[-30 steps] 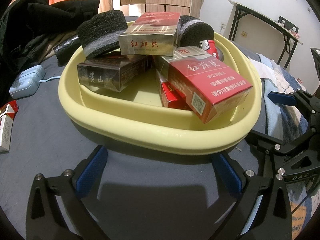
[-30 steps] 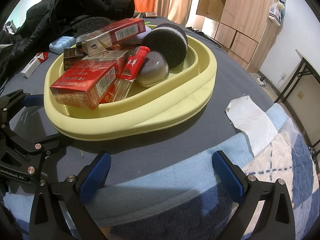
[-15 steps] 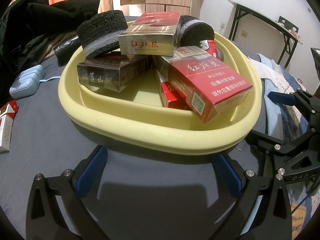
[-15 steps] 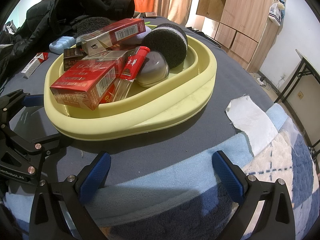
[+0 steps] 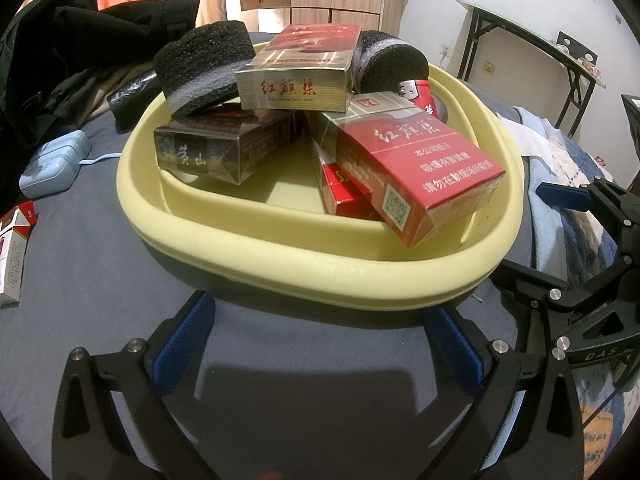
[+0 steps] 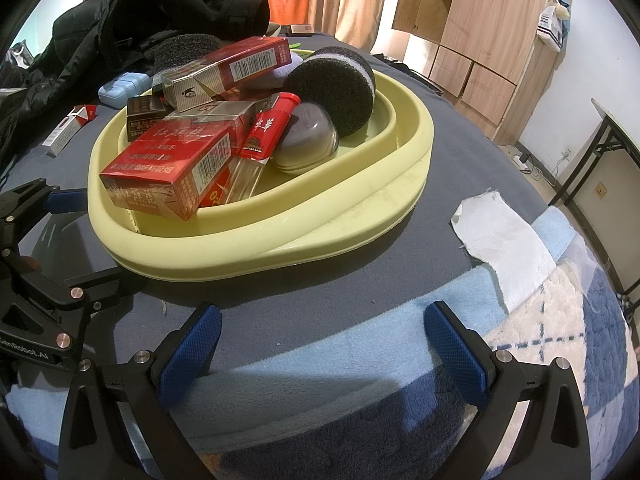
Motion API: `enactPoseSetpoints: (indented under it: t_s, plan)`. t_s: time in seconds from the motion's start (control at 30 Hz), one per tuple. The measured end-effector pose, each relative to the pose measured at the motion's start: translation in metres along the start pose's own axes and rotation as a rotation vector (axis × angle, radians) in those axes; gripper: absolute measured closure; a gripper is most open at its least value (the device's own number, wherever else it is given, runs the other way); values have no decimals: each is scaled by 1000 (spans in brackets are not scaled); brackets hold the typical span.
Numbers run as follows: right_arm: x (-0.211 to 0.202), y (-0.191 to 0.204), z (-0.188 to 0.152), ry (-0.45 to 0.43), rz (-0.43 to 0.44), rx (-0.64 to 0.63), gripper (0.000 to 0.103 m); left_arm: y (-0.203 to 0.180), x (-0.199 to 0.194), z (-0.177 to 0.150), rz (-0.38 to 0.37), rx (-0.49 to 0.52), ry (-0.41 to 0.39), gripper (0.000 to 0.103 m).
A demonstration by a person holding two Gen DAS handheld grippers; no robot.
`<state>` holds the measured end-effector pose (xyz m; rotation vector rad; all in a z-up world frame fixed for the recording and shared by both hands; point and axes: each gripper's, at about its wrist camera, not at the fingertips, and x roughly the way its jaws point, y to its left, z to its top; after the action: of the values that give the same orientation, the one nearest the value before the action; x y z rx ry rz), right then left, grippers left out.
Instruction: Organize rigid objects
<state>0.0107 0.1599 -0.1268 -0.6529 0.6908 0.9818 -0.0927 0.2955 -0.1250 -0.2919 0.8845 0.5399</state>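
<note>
A pale yellow basin sits on a grey blanket. It holds a big red cigarette pack, a silver-red pack on top, a dark brown pack, two black foam rolls, a red lighter and a grey rounded case. My left gripper hangs open just short of the basin's near rim, with nothing between its fingers. My right gripper is open too, empty, in front of the basin. Each gripper shows at the side of the other's view.
A red-and-white cigarette pack lies on the blanket left of the basin, beside a light blue case. Black clothing is piled behind. A white cloth lies right of the basin. A wardrobe and a folding table stand further back.
</note>
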Motion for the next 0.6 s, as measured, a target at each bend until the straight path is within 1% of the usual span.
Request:
enactPoseSetpoints:
  t_s: [0.6]
  plan:
    - [0,0,0,0,1,0,0,1,0,0,0,0,1,0]
